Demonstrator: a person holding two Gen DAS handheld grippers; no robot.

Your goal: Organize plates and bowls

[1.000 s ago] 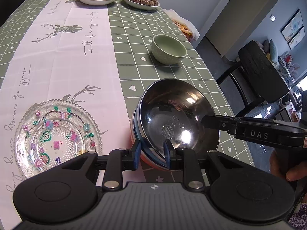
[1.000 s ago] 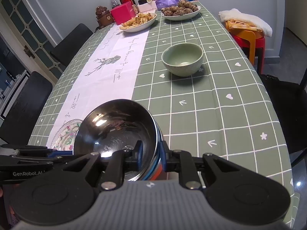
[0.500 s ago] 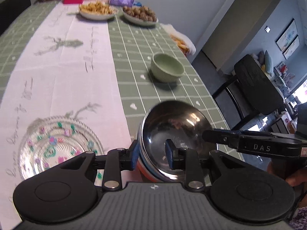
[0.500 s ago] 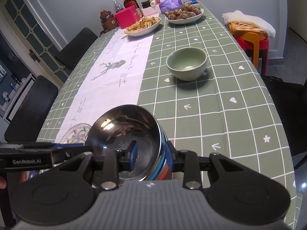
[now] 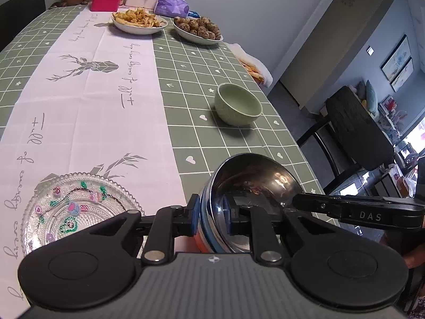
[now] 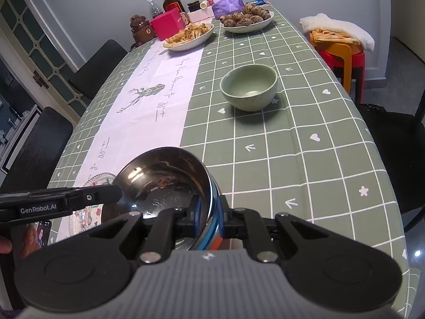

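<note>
Readable: "DAS" on the right gripper (image 5: 300, 203) arm, "GenRobot.AI" on the left gripper (image 6: 118, 195) arm; cloth script partly legible ("Full of energy every day").

Left view only: whole glass plate (image 5: 77, 210), wall pictures (image 5: 397, 62). Right view only: stool (image 6: 342, 53) under a towel, bottle (image 6: 172, 0).

Both grippers' jaws closing, each narrowed on opposite rims of the steel bowl (image 5: 255, 186) (one pad inside, one outside). Bowl sits at the near table edge, beside the plate; green bowl (image 6: 249, 86) well apart.
</note>
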